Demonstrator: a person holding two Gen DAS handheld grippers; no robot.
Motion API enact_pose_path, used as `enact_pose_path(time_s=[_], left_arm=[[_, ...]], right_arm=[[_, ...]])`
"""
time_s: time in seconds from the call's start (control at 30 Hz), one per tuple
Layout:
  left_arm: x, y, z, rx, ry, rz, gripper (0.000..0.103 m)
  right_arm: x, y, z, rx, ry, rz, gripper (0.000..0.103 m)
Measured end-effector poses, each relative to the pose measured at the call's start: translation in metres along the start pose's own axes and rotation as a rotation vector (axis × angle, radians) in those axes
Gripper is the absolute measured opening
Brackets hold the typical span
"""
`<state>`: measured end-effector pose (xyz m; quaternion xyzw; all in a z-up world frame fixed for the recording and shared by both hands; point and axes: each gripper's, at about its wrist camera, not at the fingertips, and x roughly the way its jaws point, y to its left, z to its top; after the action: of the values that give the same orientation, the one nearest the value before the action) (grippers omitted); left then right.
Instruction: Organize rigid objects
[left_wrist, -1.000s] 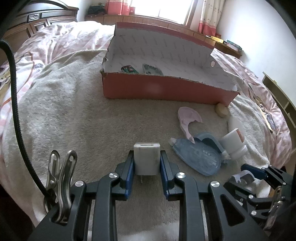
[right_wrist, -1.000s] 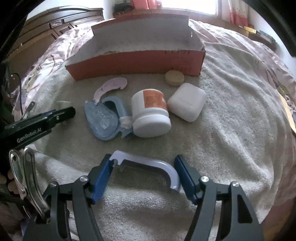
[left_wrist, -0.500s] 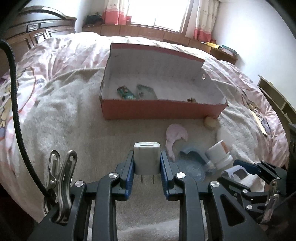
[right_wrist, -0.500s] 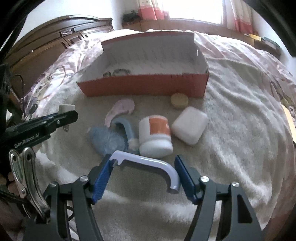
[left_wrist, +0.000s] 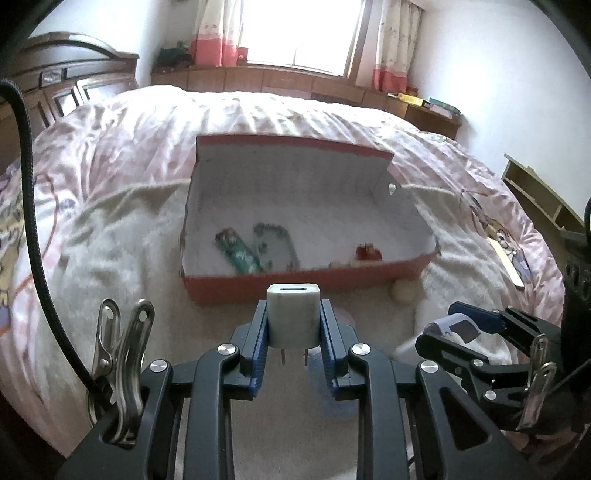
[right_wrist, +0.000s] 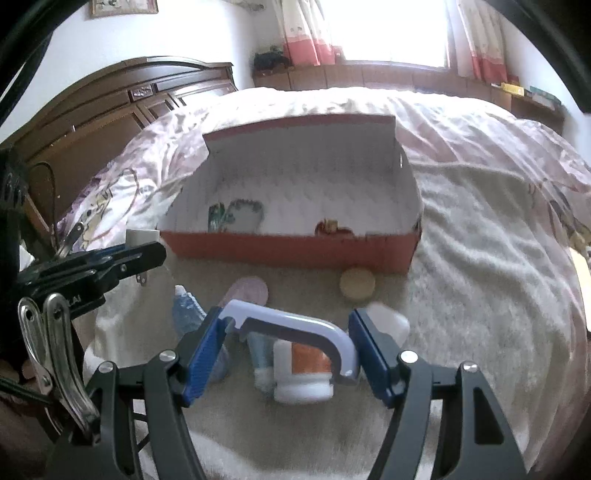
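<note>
Left claw (left_wrist: 293, 347) clamps white charger (left_wrist: 293, 316), prongs down; right claw (right_wrist: 288, 345) spans lavender curved handle (right_wrist: 295, 325) endwise. Both held above bed, near side of red box (right_wrist: 288, 251), likely for dropping in.

Right claw (right_wrist: 286, 350) clamps curved handle (right_wrist: 295, 326) above jar (right_wrist: 303, 373); red box (right_wrist: 295, 251) beyond on bed; left claw (right_wrist: 147, 254) grips charger (right_wrist: 142, 235).
</note>
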<state>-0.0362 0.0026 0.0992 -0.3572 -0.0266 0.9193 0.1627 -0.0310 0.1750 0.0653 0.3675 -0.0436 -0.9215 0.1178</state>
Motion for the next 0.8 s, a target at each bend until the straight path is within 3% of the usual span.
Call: enact_pose_path(time_s=[0.37, 0.8], left_arm=[[0.014, 0.006, 0.022, -0.001, -0.008, 0.01, 0.026], [0.032, 0.024, -0.021, -0.065, 0.104, 0.026, 0.026]], right_arm=[[0.009, -0.005, 0.016, 0.008, -0.018, 0.014, 0.072], [0.014, -0.008, 0.005, 0.025, 0.004, 0.025, 0.072]])
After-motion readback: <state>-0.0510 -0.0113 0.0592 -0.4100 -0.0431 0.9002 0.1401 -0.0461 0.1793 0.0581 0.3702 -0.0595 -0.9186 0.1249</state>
